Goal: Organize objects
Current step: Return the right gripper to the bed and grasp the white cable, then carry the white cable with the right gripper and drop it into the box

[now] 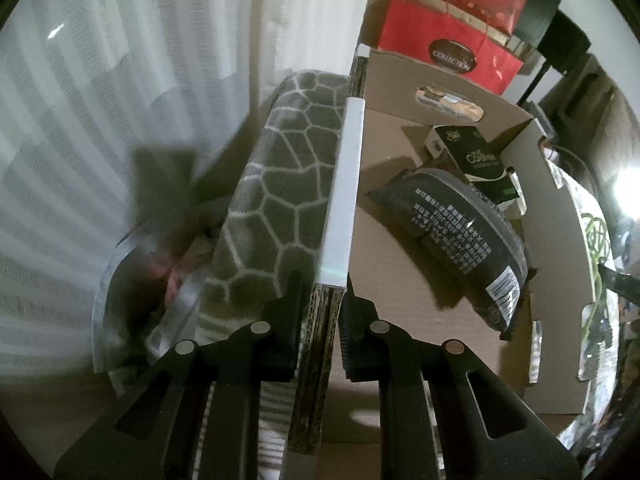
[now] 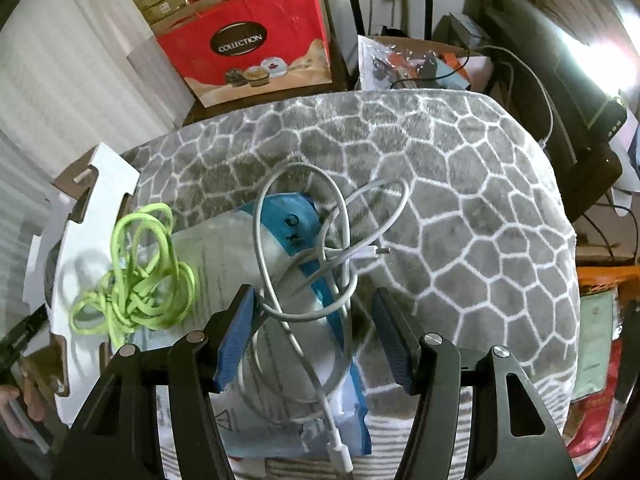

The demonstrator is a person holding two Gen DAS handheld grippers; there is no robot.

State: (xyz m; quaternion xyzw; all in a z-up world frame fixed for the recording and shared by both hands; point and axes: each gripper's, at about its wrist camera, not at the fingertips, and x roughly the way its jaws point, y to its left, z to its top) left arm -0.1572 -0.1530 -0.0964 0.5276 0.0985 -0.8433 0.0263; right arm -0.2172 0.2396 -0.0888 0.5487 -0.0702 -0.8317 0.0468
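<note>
White cable [image 2: 320, 264] (loosely coiled) lies between the right tool's [image 2: 316, 332] open jaws.

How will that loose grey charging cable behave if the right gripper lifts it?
Probably floppy: the grey charging cable lies in slack loops over a blue-and-white pouch. Its plug end would likely dangle. The open right gripper may catch only one strand.

The cardboard box wall [image 1: 340, 208] shows raw corrugated brown board with a smooth white edge. The blanket [image 2: 460, 208] is soft, fuzzy grey cloth. The black pouch [image 1: 468, 232] looks glossy plastic. The white cable [image 2: 304, 280] is smooth; the green cord [image 2: 136, 280] looks braided and matt.
</note>
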